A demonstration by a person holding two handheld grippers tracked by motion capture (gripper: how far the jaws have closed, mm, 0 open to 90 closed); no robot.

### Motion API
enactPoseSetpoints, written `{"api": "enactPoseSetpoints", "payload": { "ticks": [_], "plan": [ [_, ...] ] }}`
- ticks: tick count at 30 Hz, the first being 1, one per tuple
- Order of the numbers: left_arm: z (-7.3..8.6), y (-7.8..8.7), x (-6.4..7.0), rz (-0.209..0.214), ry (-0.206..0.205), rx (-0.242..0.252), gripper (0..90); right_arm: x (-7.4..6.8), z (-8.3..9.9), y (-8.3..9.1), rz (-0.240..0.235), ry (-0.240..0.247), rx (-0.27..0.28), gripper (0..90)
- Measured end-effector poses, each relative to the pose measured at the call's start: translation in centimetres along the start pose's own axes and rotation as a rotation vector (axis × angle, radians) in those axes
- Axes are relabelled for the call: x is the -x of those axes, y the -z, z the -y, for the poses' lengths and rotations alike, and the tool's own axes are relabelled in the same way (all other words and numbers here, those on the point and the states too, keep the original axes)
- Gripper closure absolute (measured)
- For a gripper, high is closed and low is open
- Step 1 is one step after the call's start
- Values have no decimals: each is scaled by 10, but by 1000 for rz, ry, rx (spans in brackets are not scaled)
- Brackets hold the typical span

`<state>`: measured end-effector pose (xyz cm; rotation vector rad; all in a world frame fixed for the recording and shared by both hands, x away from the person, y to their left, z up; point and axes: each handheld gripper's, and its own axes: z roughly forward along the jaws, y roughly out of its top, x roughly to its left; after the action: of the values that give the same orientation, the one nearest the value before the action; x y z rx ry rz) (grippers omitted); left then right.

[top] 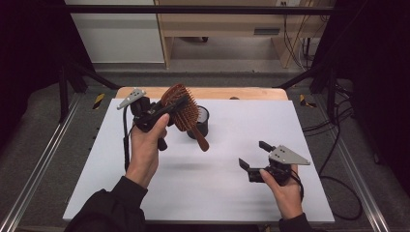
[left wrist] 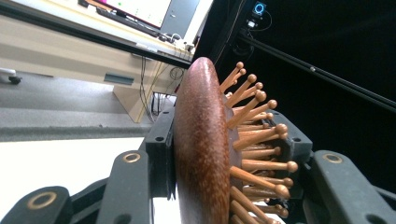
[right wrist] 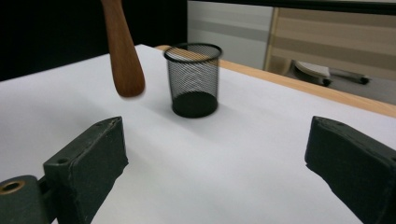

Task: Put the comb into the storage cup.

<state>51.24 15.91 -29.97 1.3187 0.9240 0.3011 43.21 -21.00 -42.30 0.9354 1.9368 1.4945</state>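
Gripping the wooden hairbrush [top: 181, 108] by its head, the left gripper [top: 159, 112] holds it in the air above the far left part of the white tabletop [top: 217, 188], its jaws clamped across the head with the smooth back against one jaw and the bristles against the other, as the left gripper view makes plain. The brush's long axis runs from the head, high and to the left, down to the right and nearer, so the handle end hangs just beside the black mesh cup [top: 200, 121], on its near side and above the level of its rim. In the right gripper view the handle tip hovers to the left of the cup's open mouth, not yet over it. The coming move seems to turn on this offset: the handle probably has to swing upright and shift farther back until it stands over the opening. The right gripper [top: 255, 157] rests low over the near right of the tabletop, jaws wide apart and holding nothing, well apart from the cup; the left hand is clearly the nearer one.
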Motion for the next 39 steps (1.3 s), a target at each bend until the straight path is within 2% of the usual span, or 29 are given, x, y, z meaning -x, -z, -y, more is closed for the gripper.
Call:
{"api": "enactPoseSetpoints", "payload": {
  "ticks": [7, 11, 13, 18, 23, 31, 35, 39],
  "plan": [
    [-18, -12, -4, -11, -24, 23, 515, 16, 22, 19, 48, -50, -23, 66],
    [-30, -23, -9, -18, 24, 69, 515, 18, 22, 18, 73, -49, 0, 68],
    [-35, -29, -10, -28, 19, 79, 515, 18, 22, 16, 79, -43, -2, 70],
    [-41, -44, -14, -46, -8, 61, 514, 21, 22, 16, 85, -50, 15, 75],
    [-43, -56, -20, -56, -11, 52, 514, 23, 22, 15, 83, -55, 17, 74],
    [-44, -60, -28, -80, -7, 64, 514, 23, 21, 13, 67, -79, 20, 60],
    [-48, -60, -32, -87, -4, 83, 513, 22, 20, 12, 63, -71, 19, 54],
    [-52, -60, -33, -99, -24, 84, 513, 21, 20, 11, 59, -70, 13, 52]
  ]
}}
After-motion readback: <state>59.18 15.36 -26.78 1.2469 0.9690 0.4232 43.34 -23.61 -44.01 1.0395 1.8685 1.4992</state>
